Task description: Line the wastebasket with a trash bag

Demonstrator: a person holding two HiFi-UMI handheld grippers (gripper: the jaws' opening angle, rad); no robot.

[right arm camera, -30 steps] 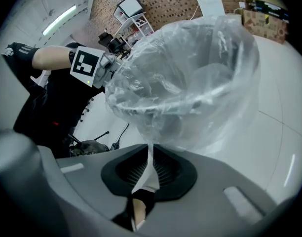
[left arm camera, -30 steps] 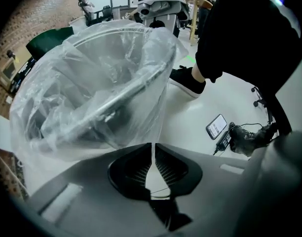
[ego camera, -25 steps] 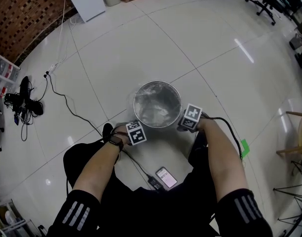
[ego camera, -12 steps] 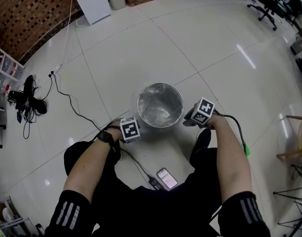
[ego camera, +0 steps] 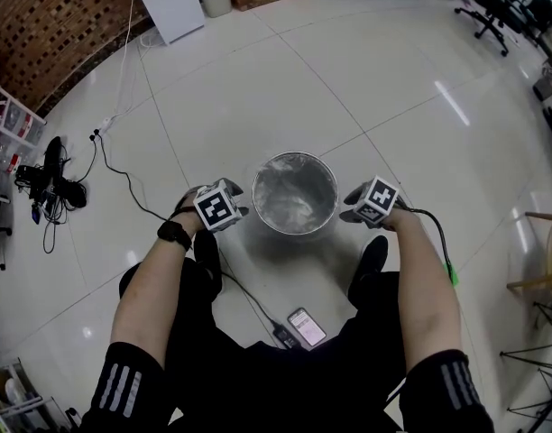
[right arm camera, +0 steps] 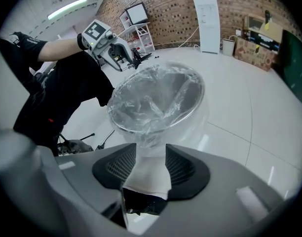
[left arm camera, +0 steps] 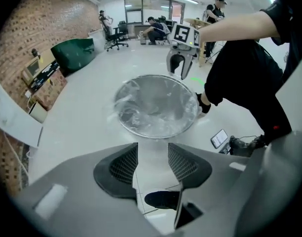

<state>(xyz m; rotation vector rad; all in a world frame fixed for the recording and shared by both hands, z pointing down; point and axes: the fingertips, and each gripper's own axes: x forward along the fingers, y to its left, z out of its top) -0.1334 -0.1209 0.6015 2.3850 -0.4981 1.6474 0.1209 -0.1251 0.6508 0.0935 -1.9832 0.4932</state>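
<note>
Left gripper (left arm camera: 152, 161): grey moulded plastic body w/ two black pads, fine mesh texture. Its jaws stand wide and have just been opening. Nothing is btwn them; only pale floor and a dark shoe toe show in the gap.

Right gripper (right arm camera: 150, 168): same build, jaws also wide and just been opening. There is nothing btwn the pads, only pale floor in the gap.

Each gripper carries a white cube w/ black square markers (ego camera: 216, 207) and is held in a bare hand. In the head view the left gripper sits just left of the basket and the right gripper just right of it. Both are near the rim, not touching it.

Round, silvery-looking wastebasket (ego camera: 295, 156) stands upright on the floor btwn the two grippers. Its exact material is unclear under the film. A clear, thin, crinkled plastic trash bag (ego camera: 294, 198) lines it. The film sags in creased folds inside, and its edge is turned over the rim and down the outer wall.

White glossy tiled floor (ego camera: 258, 88) w/ thin grout lines and light glare. The person's black shoes (ego camera: 373, 258) are close to the basket. A flat rectangular smartphone, screen lit (ego camera: 304, 324), lies near the knees. A thin black cable (ego camera: 123, 188) snakes off to the left. A rough red-brown brick wall (ego camera: 50, 25) is at far left.
</note>
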